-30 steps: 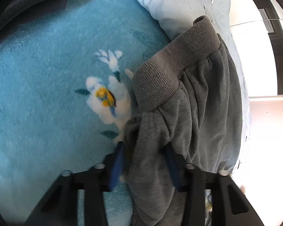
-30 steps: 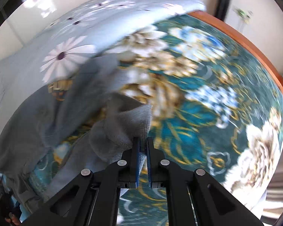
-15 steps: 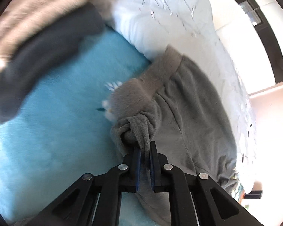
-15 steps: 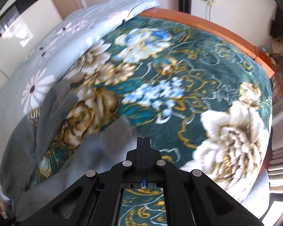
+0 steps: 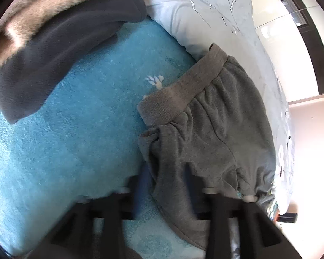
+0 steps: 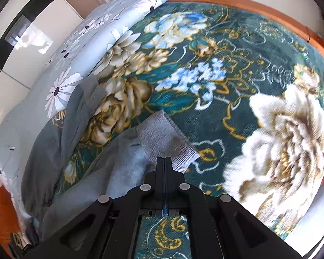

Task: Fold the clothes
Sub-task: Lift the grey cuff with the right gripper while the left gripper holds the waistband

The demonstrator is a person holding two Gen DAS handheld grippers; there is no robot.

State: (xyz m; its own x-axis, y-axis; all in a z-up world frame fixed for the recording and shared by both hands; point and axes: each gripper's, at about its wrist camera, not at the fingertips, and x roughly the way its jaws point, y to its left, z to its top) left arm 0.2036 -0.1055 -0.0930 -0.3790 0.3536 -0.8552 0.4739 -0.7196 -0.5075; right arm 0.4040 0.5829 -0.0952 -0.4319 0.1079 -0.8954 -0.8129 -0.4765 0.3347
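Note:
Grey sweatpants lie on a turquoise blanket, ribbed waistband at the upper edge. My left gripper is open, its blurred fingers on either side of a fold of the pants, not closed on it. In the right wrist view my right gripper is shut on the ribbed cuff of a grey pant leg, which lies flat on a dark green floral blanket.
A dark grey fleece garment and a beige furry one lie at the upper left. A pale floral duvet borders the pants. The wooden bed edge curves along the far side.
My left gripper was shut on the pants half a second ago and has now opened, dropping the fabric. My right gripper has pulled the cuff farther across the green blanket and laid it flat.

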